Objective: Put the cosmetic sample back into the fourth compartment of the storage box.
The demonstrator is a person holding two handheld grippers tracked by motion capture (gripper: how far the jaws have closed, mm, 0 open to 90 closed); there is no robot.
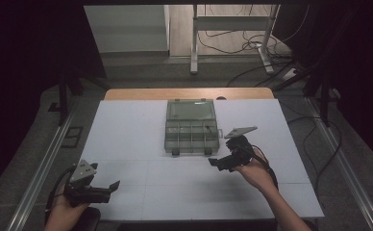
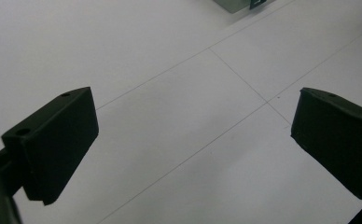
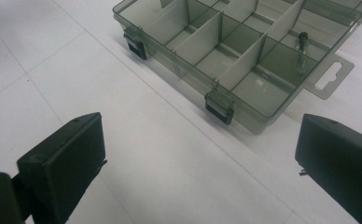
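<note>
The open box (image 1: pixel 192 127), a small screw (image 3: pixel 302 39) in one corner compartment, lies mid-table on the white board (image 1: pixel 127 144), with the right gripper (image 1: pixel 219 162) just beside its near edge, jaws wide and empty, and the left gripper (image 1: pixel 113 186) well apart, likewise spread on nothing.

Smoky grey see-through box (image 1: pixel 192 126), dark clasps (image 3: pixel 219 108); white table (image 1: pixel 127 144); black tools (image 1: pixel 217 162).
</note>
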